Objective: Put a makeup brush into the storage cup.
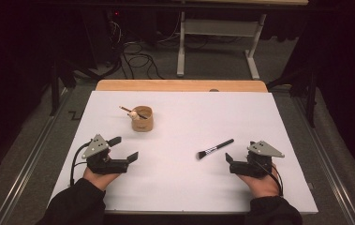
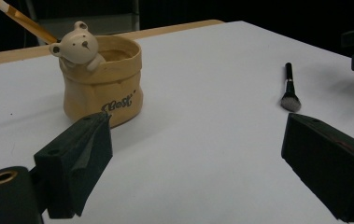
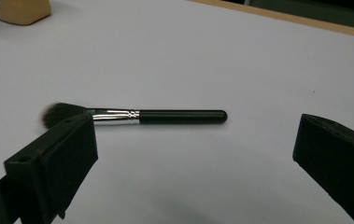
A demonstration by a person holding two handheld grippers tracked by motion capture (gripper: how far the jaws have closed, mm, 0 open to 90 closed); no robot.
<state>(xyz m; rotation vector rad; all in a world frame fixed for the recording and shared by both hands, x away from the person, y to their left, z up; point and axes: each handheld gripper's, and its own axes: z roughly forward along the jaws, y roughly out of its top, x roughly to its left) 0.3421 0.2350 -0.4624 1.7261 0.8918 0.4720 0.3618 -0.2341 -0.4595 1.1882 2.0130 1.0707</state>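
Right gripper spread, empty, brush at twelve o'clock (flat on table); handle likely rolls if nudged off-centre.

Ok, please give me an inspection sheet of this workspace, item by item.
Surface: white sheet on a wooden table, flat.
Job's things: black makeup brush lying flat near the right gripper; tan bear pot upright, a stick inside.
Clutter: nothing seen.
Grippers: left gripper and right gripper both open, fingers holding nothing.
Cables: one trails from each gripper; more on the floor behind.
Surroundings: dark room, grey table frame behind.
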